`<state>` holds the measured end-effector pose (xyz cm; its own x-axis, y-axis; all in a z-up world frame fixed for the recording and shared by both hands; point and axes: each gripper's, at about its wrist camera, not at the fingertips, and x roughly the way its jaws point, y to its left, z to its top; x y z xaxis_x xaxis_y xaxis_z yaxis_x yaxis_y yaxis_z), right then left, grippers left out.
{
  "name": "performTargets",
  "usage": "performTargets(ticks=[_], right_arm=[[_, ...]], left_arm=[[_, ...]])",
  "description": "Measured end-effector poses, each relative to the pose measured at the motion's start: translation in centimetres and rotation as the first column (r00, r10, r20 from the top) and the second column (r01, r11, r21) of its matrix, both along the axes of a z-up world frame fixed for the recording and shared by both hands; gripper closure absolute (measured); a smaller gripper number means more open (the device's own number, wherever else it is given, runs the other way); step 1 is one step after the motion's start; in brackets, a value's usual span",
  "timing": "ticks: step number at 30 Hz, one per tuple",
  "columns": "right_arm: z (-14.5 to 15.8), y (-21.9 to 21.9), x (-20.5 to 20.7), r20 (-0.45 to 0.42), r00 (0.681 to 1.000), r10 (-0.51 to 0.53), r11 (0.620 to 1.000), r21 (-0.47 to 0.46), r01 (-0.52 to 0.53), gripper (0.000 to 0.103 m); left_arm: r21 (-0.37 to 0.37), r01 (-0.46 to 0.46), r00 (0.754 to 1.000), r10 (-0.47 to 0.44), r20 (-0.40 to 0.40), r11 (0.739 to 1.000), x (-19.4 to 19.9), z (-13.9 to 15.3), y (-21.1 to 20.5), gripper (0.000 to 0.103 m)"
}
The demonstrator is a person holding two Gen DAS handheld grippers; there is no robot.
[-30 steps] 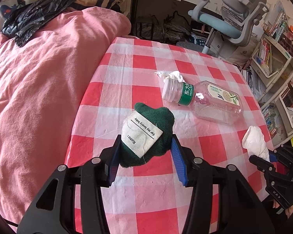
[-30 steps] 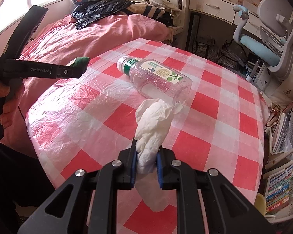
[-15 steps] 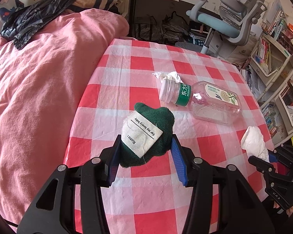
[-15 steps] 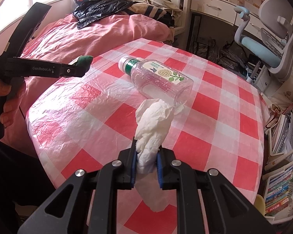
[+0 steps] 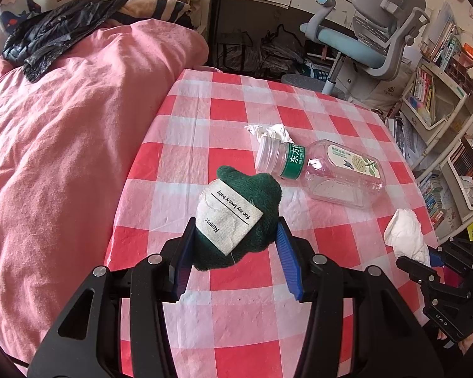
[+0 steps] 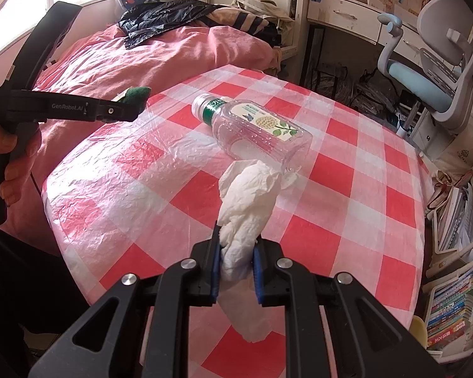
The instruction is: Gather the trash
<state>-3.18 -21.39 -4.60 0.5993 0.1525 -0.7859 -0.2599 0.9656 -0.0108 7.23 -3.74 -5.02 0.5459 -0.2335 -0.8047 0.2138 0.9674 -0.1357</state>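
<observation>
Tongs on both sides are loaded. The left tongs (image 5: pixel 235 247) are clamped on a dark green plush (image 5: pixel 252 195) with a white cloth tag that reads "for my lovely baby" and "Name:"; the blue pads press its two sides and it is held above the surface (image 5: pixel 236 315). In the right wrist view the same left tongs (image 6: pixel 135 107) reach in from the left, a hand (image 6: pixel 3 157) on the grip, with the green plush tip showing at their end.

The right tongs (image 6: pixel 236 264) are closed tight on a crumpled white tissue (image 6: pixel 249 195), which sticks up past the pads and hangs down below them. From the left wrist view the right tongs (image 5: pixel 425 261) sit at the right edge with the tissue (image 5: pixel 405 233) bunched at their tip.

On the red-and-white checked surface (image 6: pixel 378 204) a clear plastic bottle (image 5: pixel 328 170) lies on its side, green band at the neck, white cap toward the bed. A second small wad of tissue (image 5: pixel 268 130) lies just beside the cap; whether they touch I cannot tell. The bottle (image 6: pixel 255 129) lies just beyond the held tissue.

A pink bed (image 5: pixel 63 141) is beside the surface, with a black bag (image 5: pixel 56 37) on it. A grey and blue chair (image 5: pixel 378 31) stands behind, and bookshelves (image 5: pixel 441 94) on the right.
</observation>
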Motion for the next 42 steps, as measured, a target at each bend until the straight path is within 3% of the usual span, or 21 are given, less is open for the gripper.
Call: performTargets(ticks=[42], right_arm=[[0.16,0.11,-0.10,0.014,1.000,0.000,1.000,-0.007,0.000,0.086]], left_arm=[[-0.003,0.001,1.000,-0.001,0.004,1.000,-0.03,0.04,0.00,0.057]])
